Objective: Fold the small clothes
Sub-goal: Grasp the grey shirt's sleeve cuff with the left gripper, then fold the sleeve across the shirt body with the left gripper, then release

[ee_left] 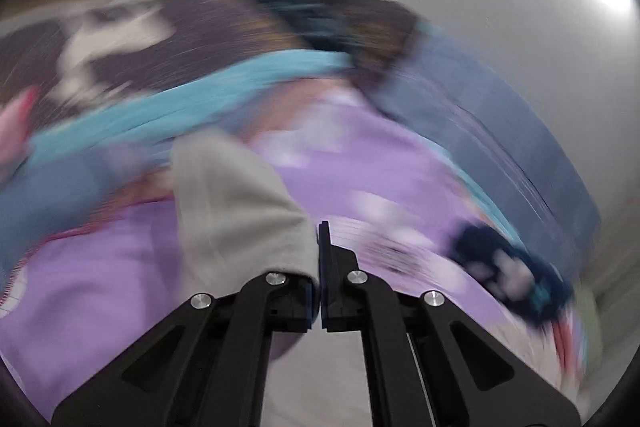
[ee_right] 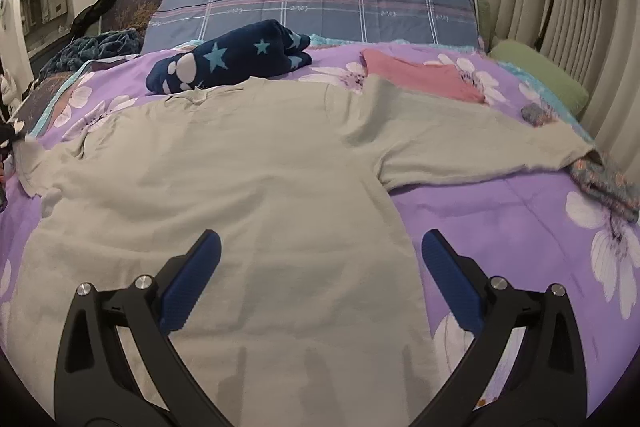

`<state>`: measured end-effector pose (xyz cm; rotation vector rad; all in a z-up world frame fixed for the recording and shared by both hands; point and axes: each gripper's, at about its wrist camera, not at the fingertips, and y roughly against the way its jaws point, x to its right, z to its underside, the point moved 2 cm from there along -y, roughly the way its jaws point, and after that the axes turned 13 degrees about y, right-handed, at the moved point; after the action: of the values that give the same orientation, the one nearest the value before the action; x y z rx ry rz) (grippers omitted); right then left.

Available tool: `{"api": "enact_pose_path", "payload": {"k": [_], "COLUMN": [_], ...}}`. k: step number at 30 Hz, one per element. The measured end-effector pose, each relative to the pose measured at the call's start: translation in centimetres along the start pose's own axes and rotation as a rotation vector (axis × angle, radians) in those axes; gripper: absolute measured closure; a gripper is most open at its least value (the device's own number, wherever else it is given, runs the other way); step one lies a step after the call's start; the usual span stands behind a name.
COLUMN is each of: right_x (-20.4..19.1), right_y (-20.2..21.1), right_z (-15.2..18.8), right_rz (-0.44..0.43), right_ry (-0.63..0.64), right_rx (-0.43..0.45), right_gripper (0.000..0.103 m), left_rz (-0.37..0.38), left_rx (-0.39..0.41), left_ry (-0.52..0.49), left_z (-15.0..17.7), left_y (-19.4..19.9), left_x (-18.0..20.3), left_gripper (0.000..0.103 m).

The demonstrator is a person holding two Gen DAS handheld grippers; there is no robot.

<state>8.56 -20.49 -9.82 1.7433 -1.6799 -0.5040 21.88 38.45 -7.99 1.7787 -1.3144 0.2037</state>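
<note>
Left tool [ee_left: 320, 267] clamps beige shirt [ee_right: 224, 187] sleeve; right tool [ee_right: 320, 267] gapes empty above hem. Shirt flat on bed [ee_right: 500, 219], unfolded.

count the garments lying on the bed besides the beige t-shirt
3 that I can tell: a navy star-print garment behind the beige t-shirt, a pink garment back right, and a floral one by the right sleeve. Others may be hidden.

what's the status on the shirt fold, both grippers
Left gripper shut on a fold of the beige shirt. Right gripper open above the shirt's body. Shirt lies spread on the purple floral cover, nothing lying on it.
</note>
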Motion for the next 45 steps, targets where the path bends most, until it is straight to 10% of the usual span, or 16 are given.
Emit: {"api": "enact_pose_path", "payload": {"k": [8,11,15,25,33,37,45], "right_x": [0.3,0.9,1.8,-1.3,-15.4,-19.7,-11.0], "right_y": [0.6,1.0,1.2,-0.5,-3.5,-5.8,-8.5], "right_z": [0.0,0.1,0.6,-2.2,-6.1,-6.3,-6.2], "right_rz": [-0.015,-0.003,0.001,-0.127,-0.260,-0.169,-0.033], "right_ry": [-0.002,-0.007,-0.021,0.076,0.475,0.580,0.250], "right_rx": [0.013,0.016,-0.002,0.004,0.047,0.037,-0.057], "right_gripper": [0.002,0.002,0.002,0.007,0.008,0.009,0.017], "left_rz": [0.379,0.392,0.308,0.079,-0.157,-0.191,-0.255], "left_rx": [-0.216,-0.332,-0.396,-0.187,-0.176,-0.180,-0.186], "left_ry": [-0.479,-0.643,-0.839,-0.809,-0.632,-0.598,-0.579], "left_z": [16.8,25.1,31.9,26.0,22.0,21.0,20.7], "left_y": [6.1,6.2,5.6,9.3,7.7,6.6,4.7], "left_x": [19.8,23.3,23.4,14.2,7.6,6.9,6.0], "left_gripper": [0.092,0.055,0.045,0.019,0.018,0.018,0.016]}}
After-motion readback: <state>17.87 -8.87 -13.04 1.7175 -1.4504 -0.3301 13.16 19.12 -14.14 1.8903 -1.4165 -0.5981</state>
